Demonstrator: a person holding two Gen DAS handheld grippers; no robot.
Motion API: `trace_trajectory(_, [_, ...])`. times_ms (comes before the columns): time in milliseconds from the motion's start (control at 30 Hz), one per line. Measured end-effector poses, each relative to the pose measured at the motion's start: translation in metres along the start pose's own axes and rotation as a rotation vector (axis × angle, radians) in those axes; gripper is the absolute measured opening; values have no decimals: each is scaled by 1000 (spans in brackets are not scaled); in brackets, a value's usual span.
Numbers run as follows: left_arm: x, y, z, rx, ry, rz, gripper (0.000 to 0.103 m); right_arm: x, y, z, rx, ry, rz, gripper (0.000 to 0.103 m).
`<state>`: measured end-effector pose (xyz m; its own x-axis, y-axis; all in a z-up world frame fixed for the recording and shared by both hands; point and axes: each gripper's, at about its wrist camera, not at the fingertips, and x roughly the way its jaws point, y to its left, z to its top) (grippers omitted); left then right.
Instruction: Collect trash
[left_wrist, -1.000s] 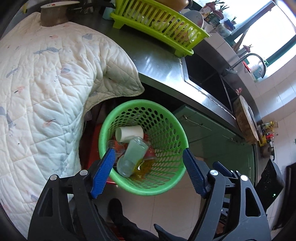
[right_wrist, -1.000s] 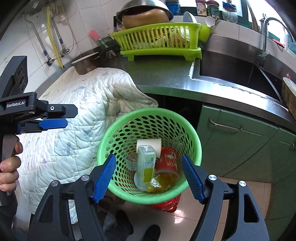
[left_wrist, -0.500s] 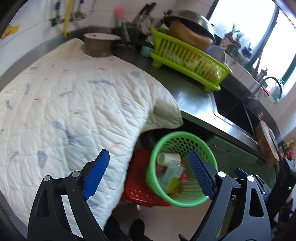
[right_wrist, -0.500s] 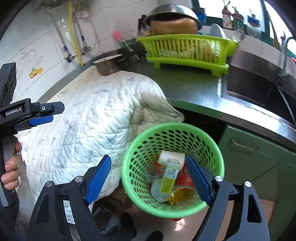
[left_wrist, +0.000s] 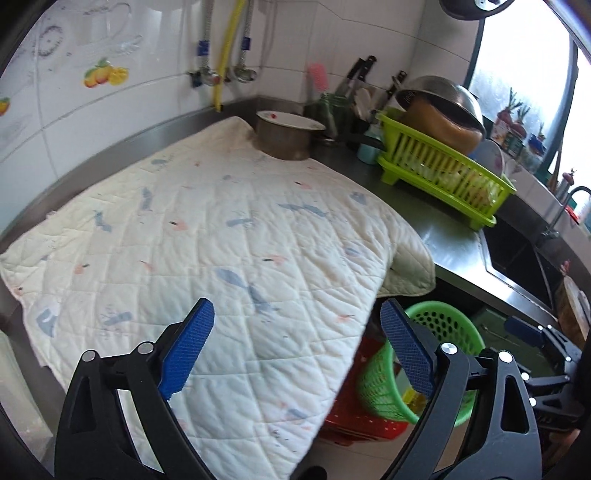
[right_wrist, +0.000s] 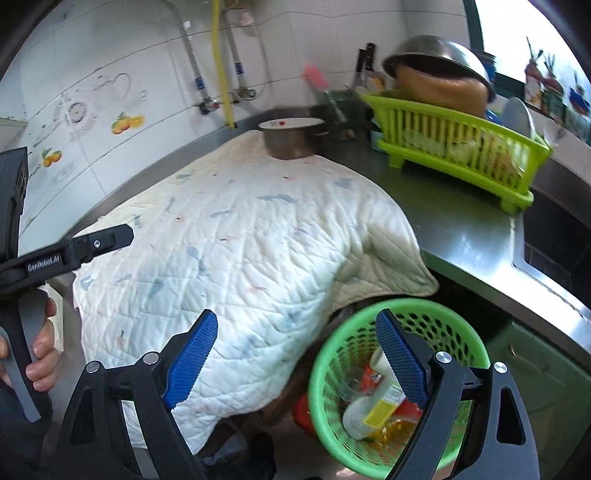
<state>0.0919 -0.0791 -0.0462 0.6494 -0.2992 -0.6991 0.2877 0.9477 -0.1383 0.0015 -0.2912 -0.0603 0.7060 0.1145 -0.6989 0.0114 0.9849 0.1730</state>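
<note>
- Since the earlier frames, both grippers have risen and swung from above the basket toward the quilt-covered counter.
- Left wrist view: left gripper (left_wrist: 297, 349) is spread wide, holding nothing, over the white quilt (left_wrist: 207, 240). Green trash basket (left_wrist: 436, 325) stands on the floor at lower right, partly behind the right finger.
- Right wrist view: right gripper (right_wrist: 295, 360) is likewise spread and empty. Basket (right_wrist: 332, 365) holds a plastic bottle (right_wrist: 373, 410) and cups, beside a red crate (right_wrist: 304, 408). Dish rack (right_wrist: 458, 151) sits on the steel counter (right_wrist: 465, 236).

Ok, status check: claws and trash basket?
Both claws open, empty: left claw, right claw. Green basket on floor, trash inside. Quilt bare, nothing blocking.
</note>
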Motion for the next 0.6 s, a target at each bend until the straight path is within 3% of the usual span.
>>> trace_trajectory(233, [-30,29,1,42,-82,143,98,7,24,25,-8,-14,51,87])
trace_trajectory(467, [-57,52,0,43,-135,233,98,8,48,37,-52,-20,71,88])
trace_trajectory(600, [-68,59,-4,36,-155,246,98,7,58,39,-63,-28,83,88])
